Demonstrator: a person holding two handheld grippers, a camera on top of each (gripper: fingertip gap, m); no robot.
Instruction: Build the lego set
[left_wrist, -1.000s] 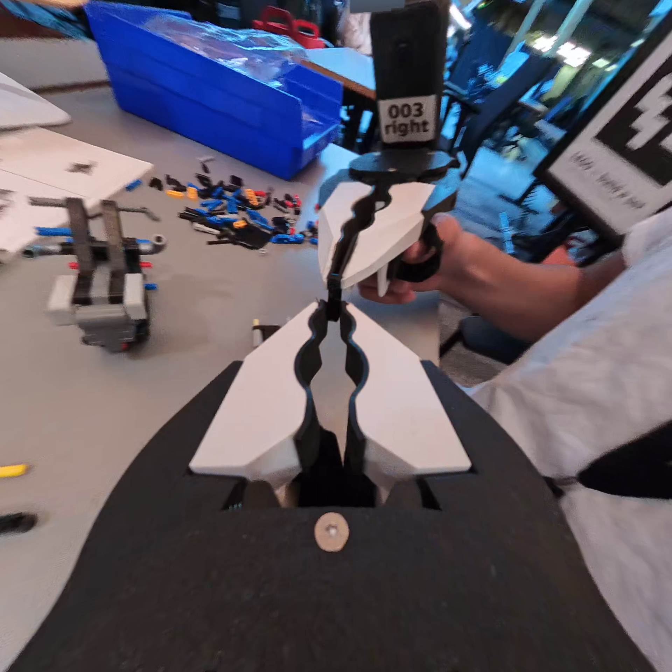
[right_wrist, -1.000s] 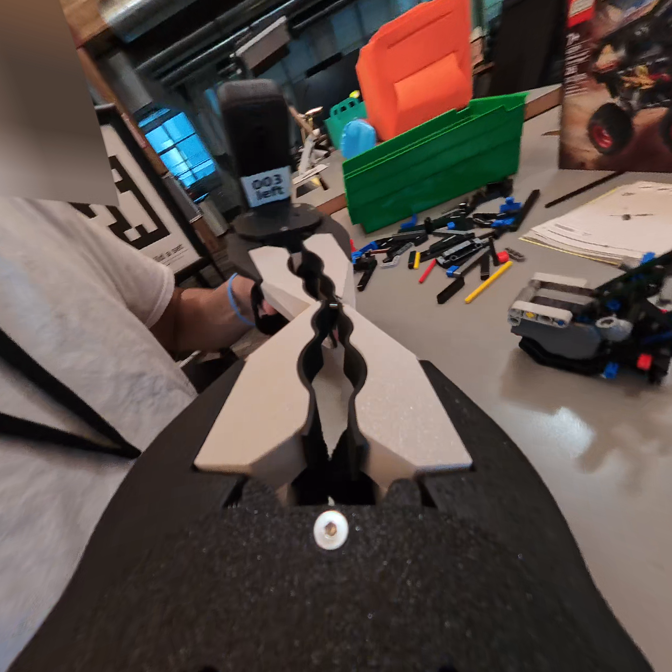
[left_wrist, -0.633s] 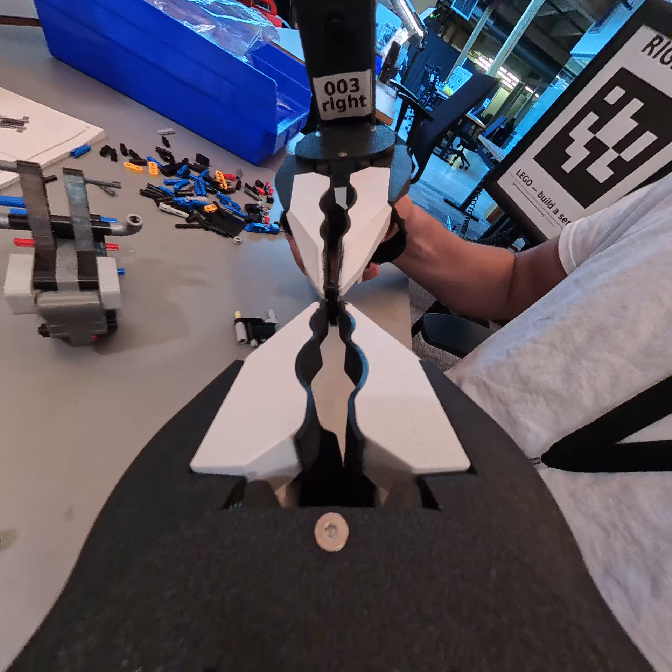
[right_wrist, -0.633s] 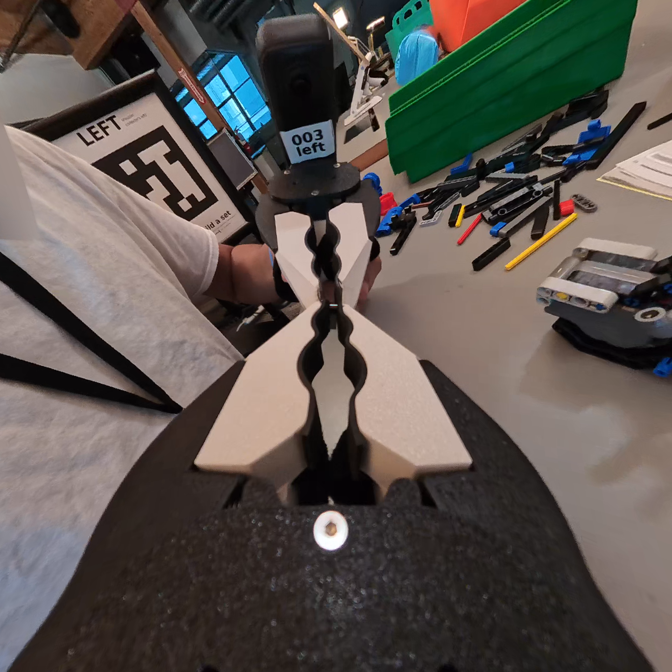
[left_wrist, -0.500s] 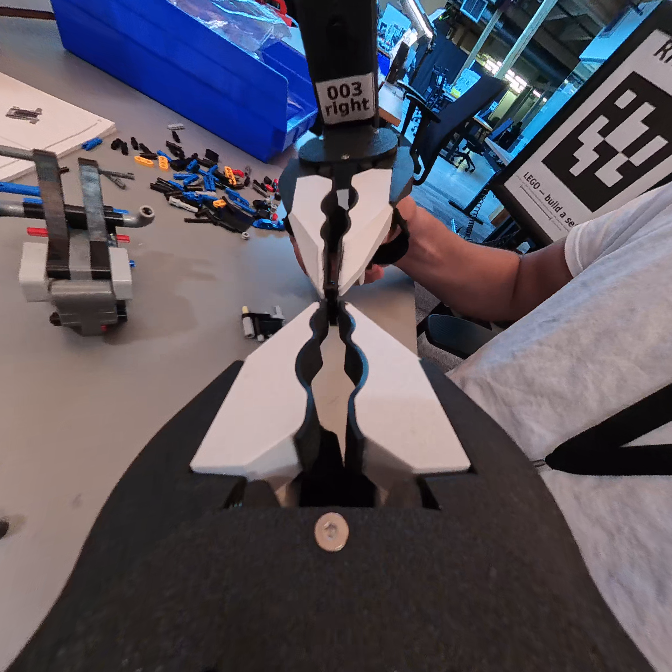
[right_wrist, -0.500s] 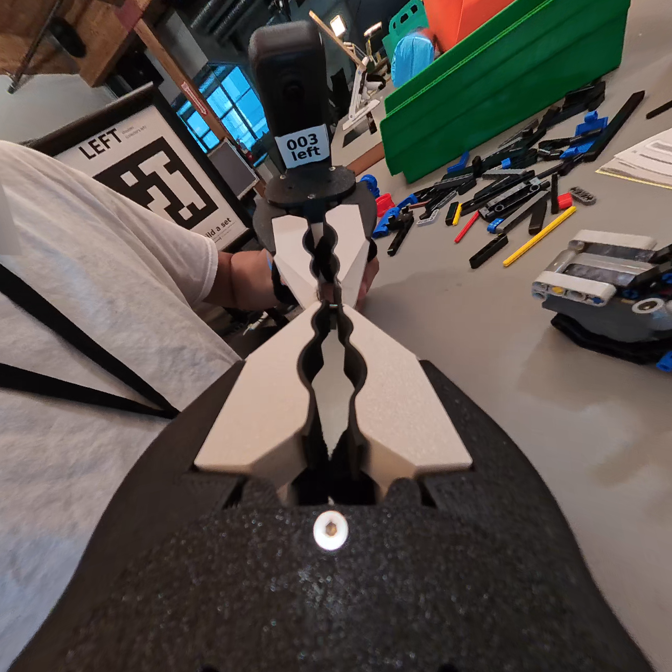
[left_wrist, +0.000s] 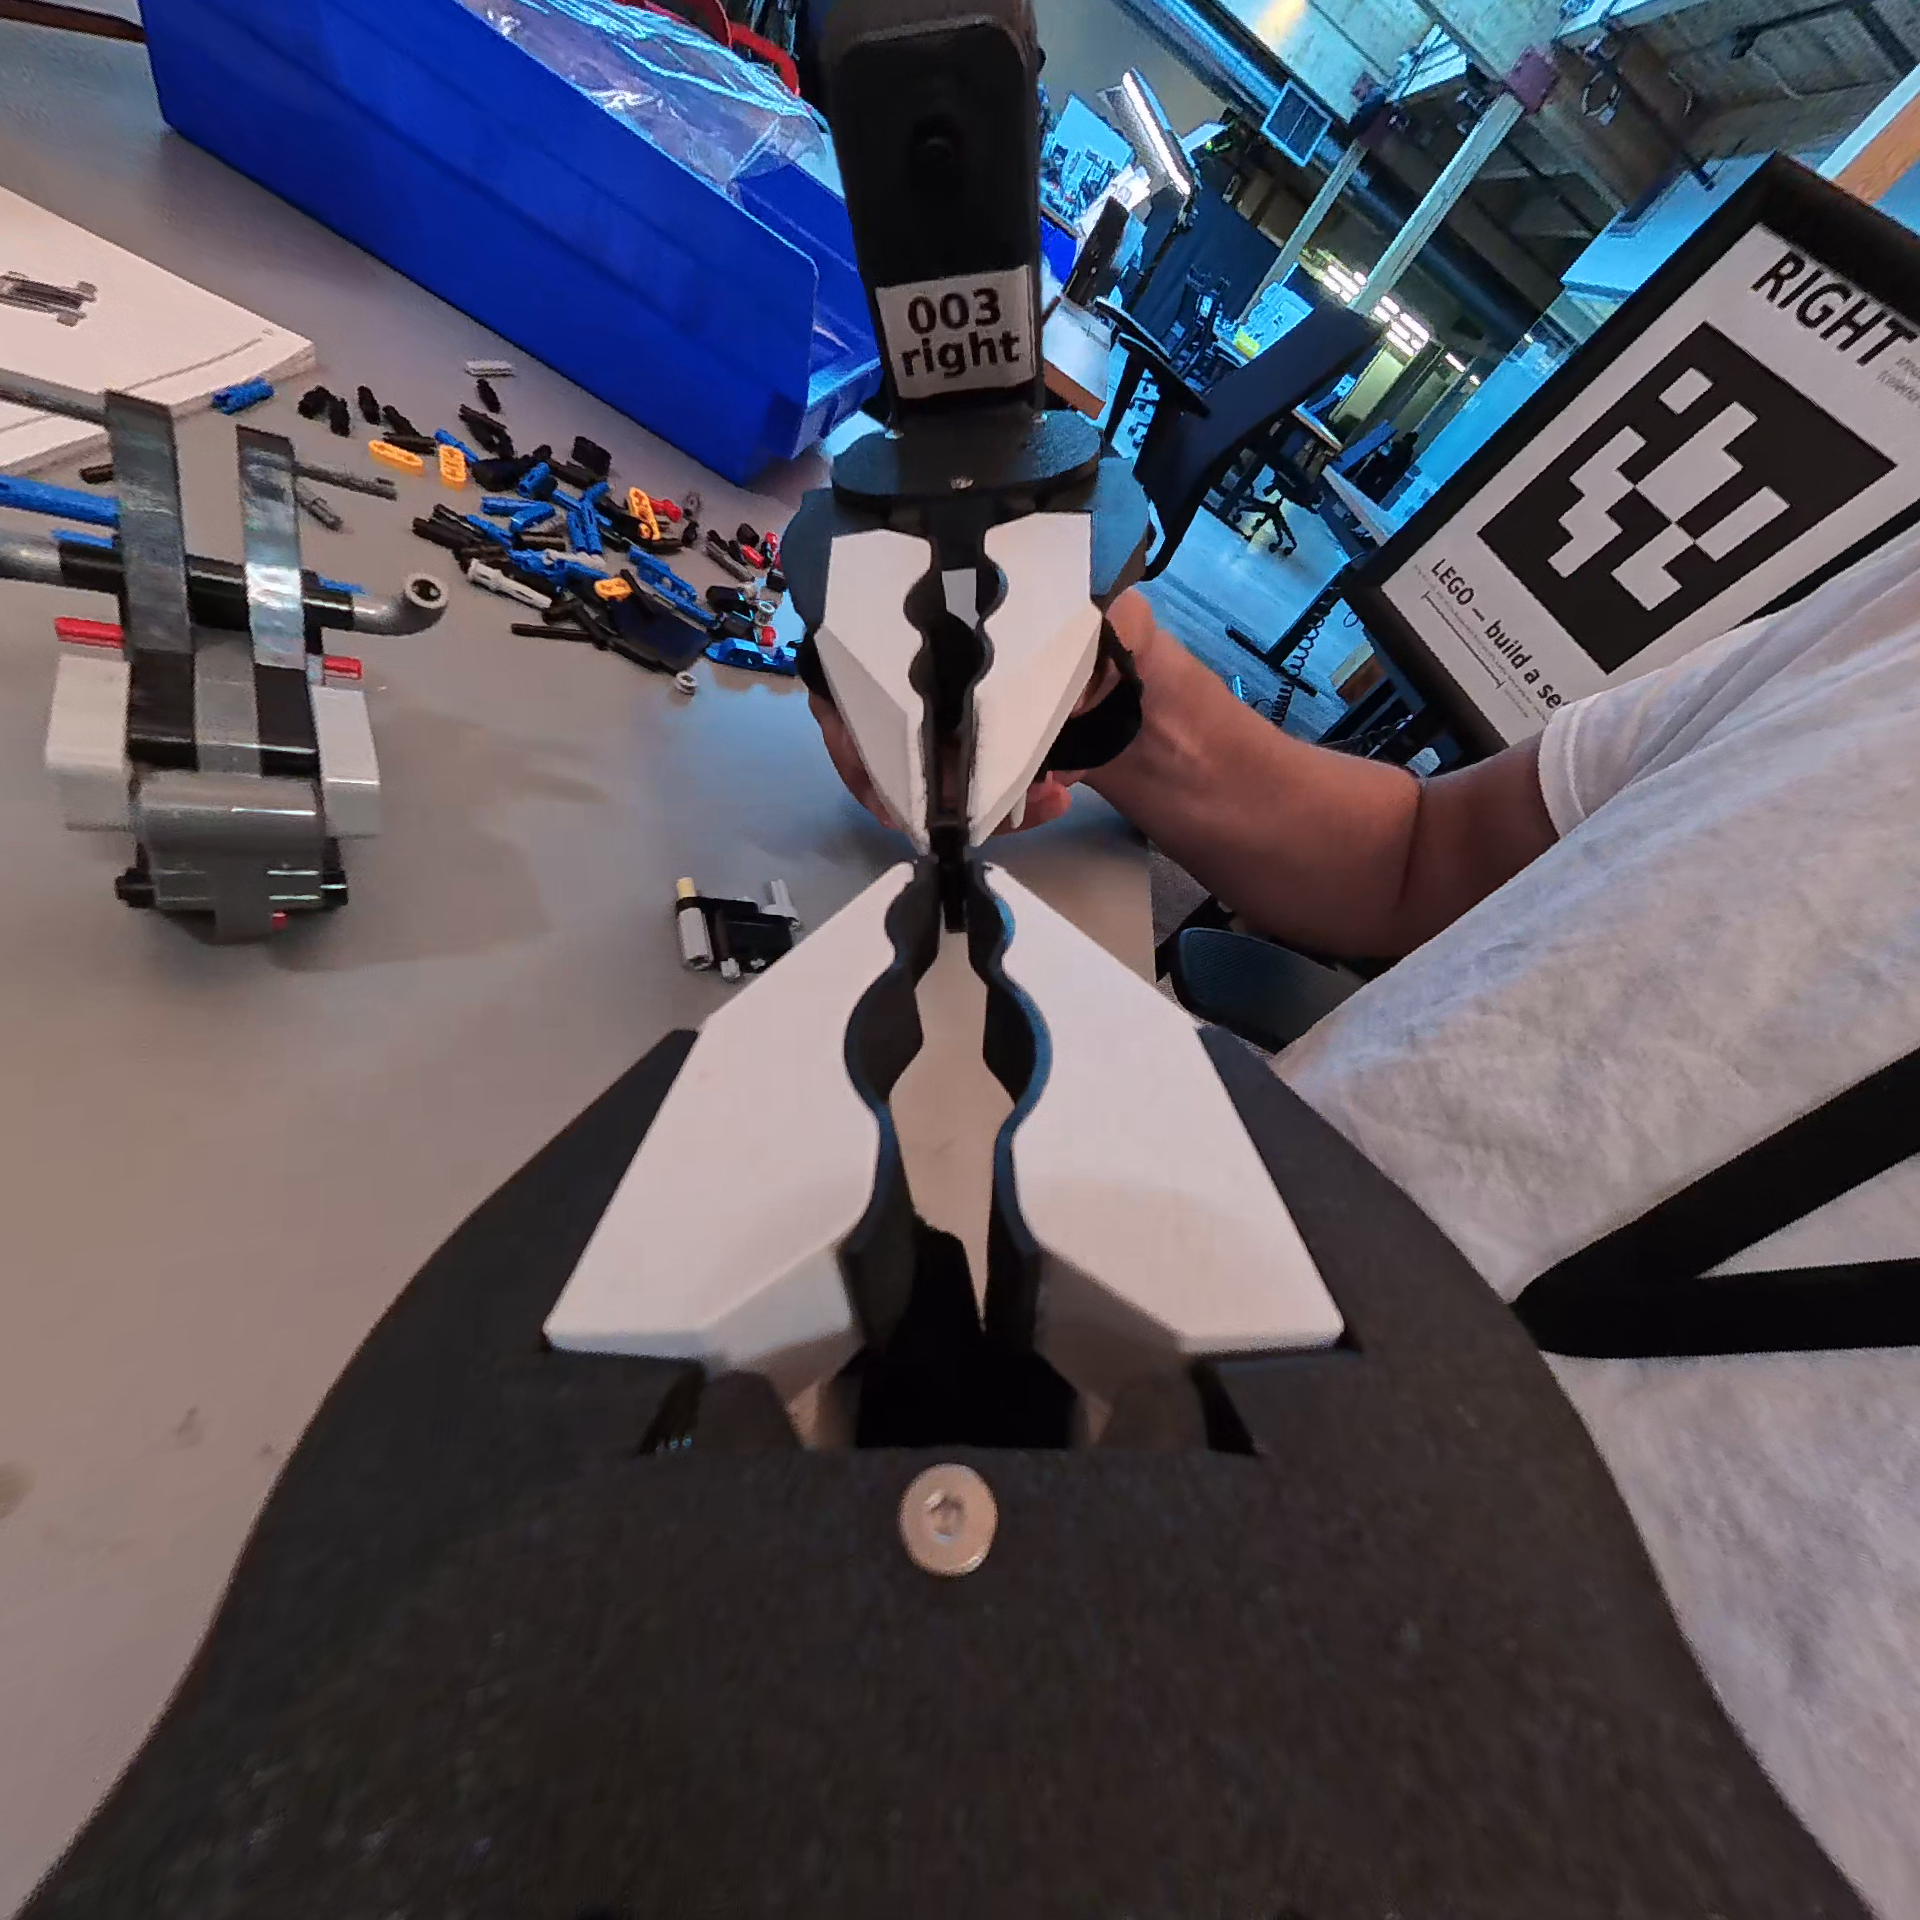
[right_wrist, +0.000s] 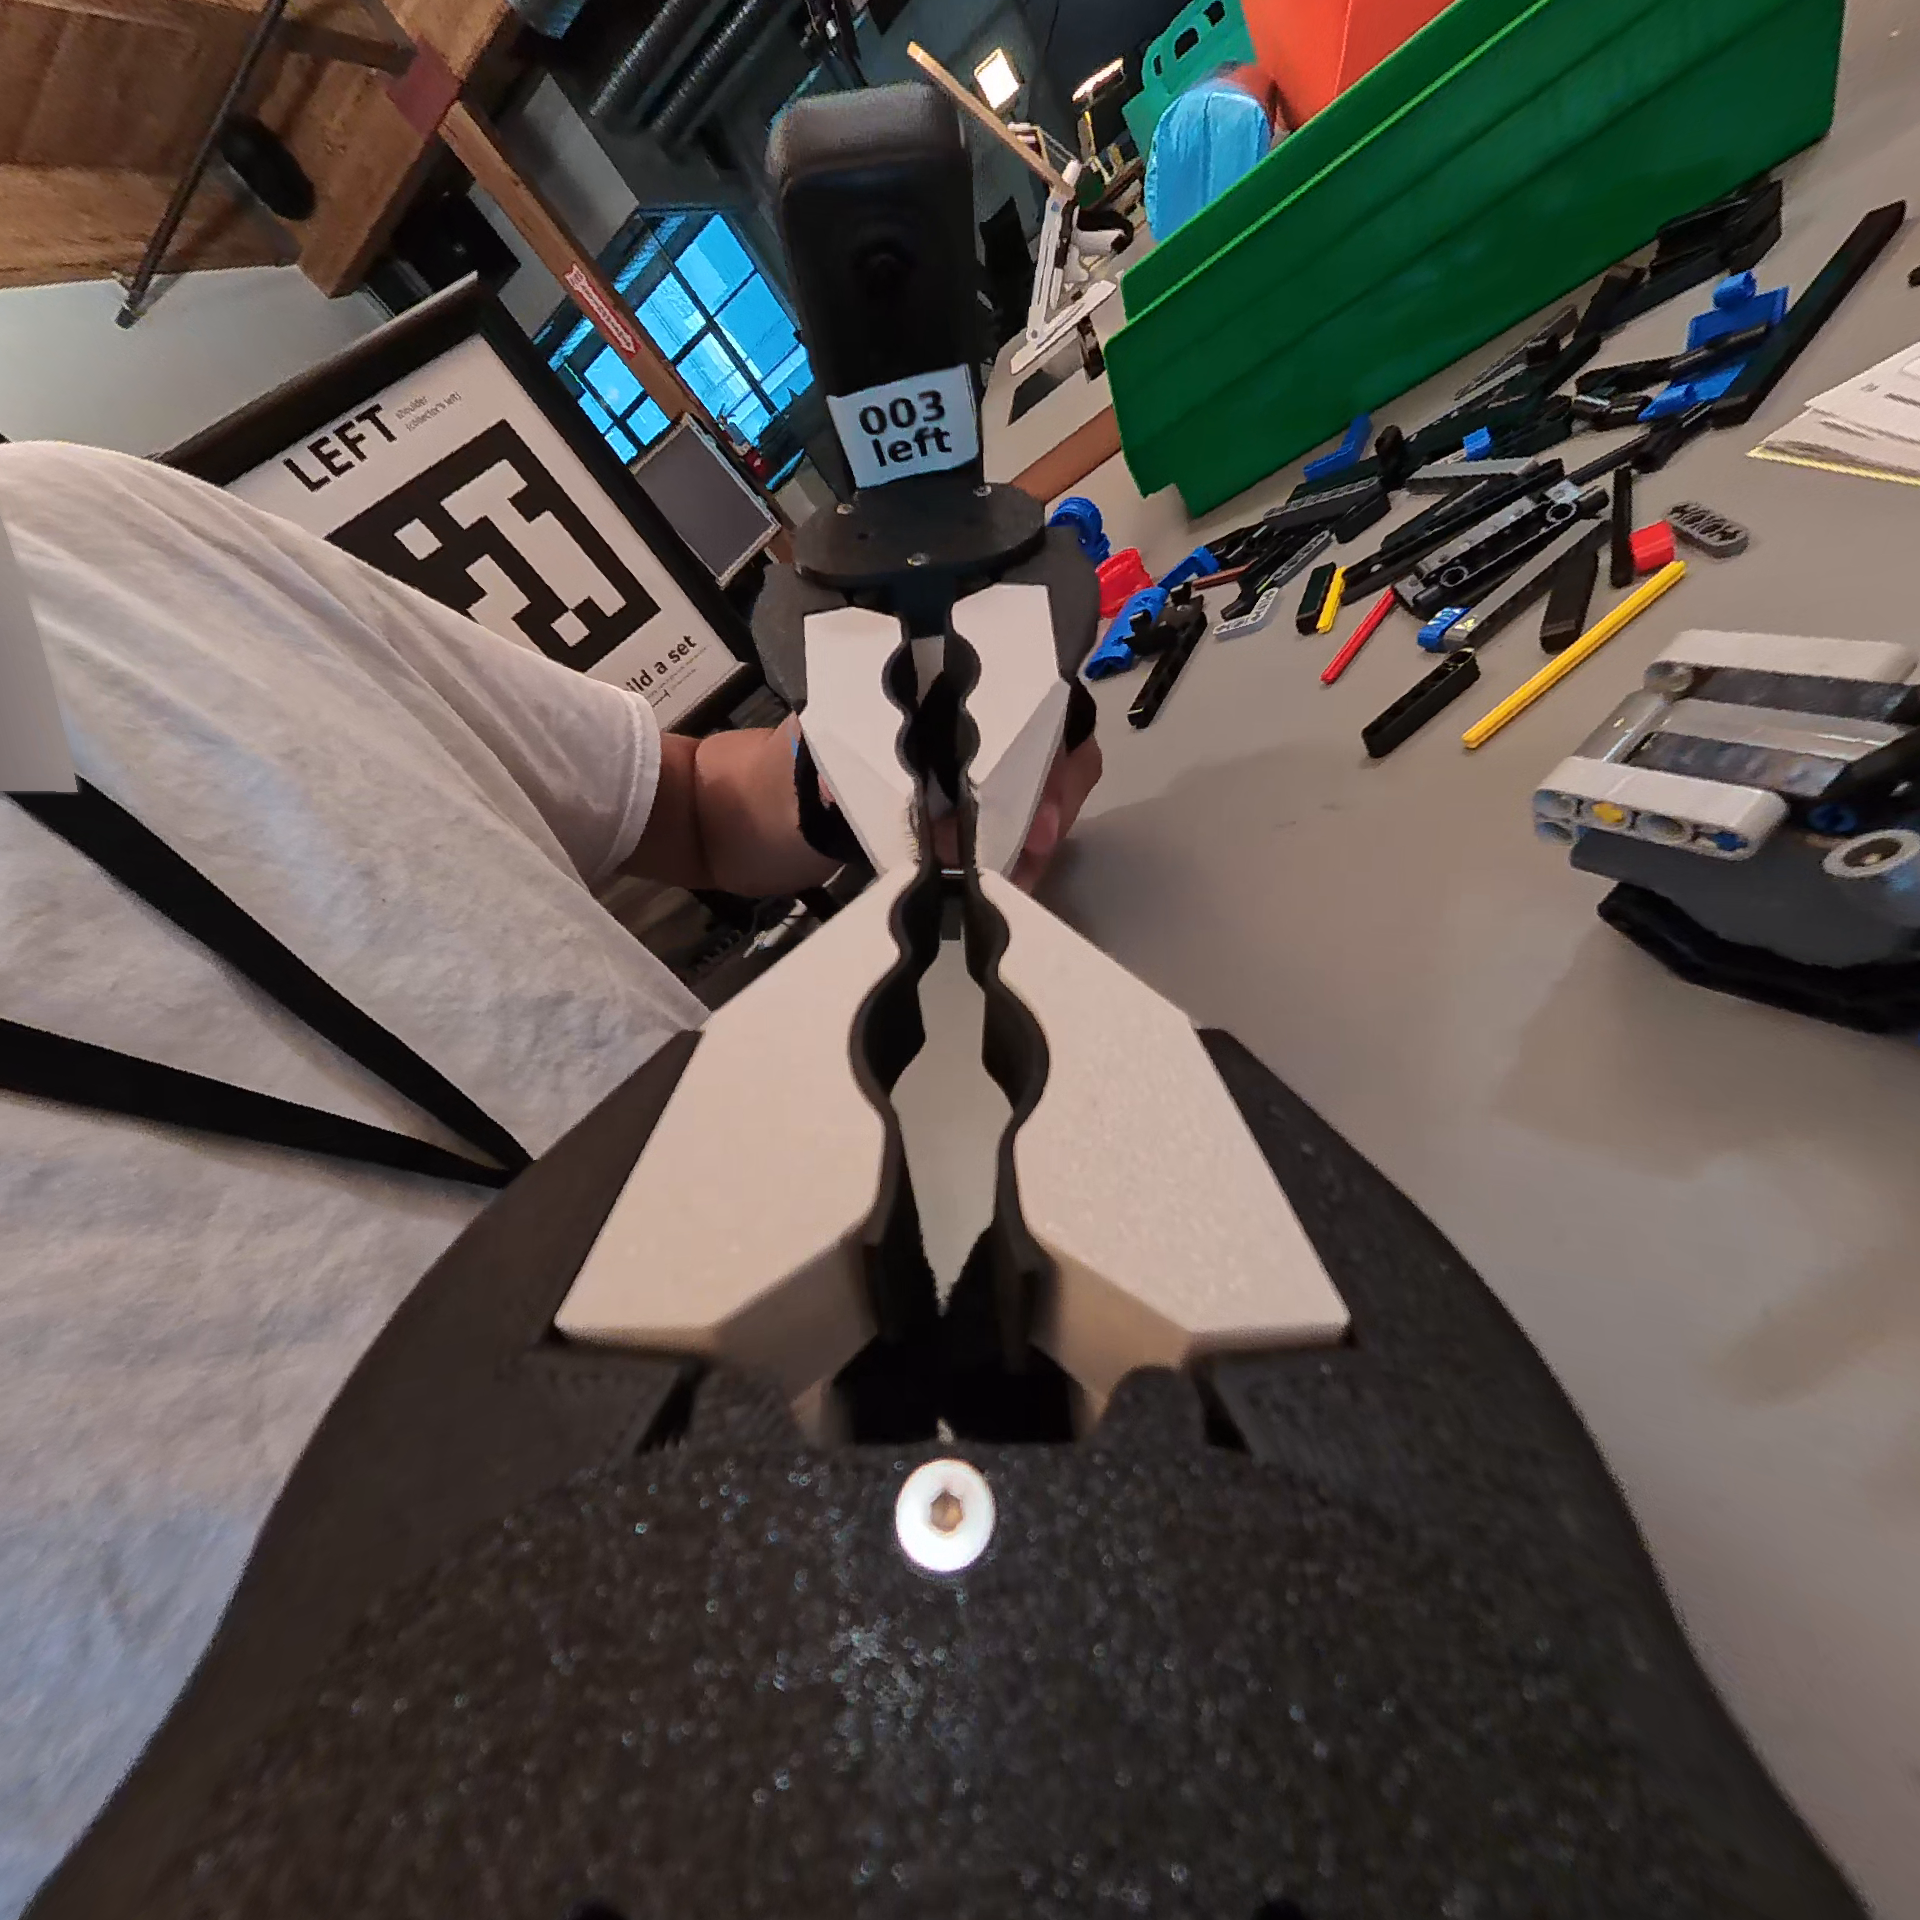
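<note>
My left gripper (left_wrist: 948, 891) and my right gripper (right_wrist: 948, 883) point at each other tip to tip above the table's near edge. Both are shut on a small black lego piece (left_wrist: 948, 864) held between their tips; it also shows in the right wrist view (right_wrist: 951, 878). I cannot tell whether it is one piece or two joined. The right gripper (left_wrist: 945, 826) faces me in the left wrist view, and the left gripper (right_wrist: 940, 821) faces me in the right wrist view. The part-built grey and black model (left_wrist: 208, 748) stands on the grey table (left_wrist: 468, 1091), apart from both grippers.
A small black and white sub-assembly (left_wrist: 732, 925) lies near the tips. Loose pieces (left_wrist: 582, 561) lie before a blue bin (left_wrist: 520, 208). More loose beams (right_wrist: 1455, 540), a yellow axle (right_wrist: 1574, 655) and the model (right_wrist: 1745, 790) lie before a green bin (right_wrist: 1455, 239). A booklet (left_wrist: 125, 332) lies at the far left. My left and right fingertips are right by each other.
The right gripper has turned from tilted to straight in line with the left one. Both have stayed shut on the small black piece, tips together.
</note>
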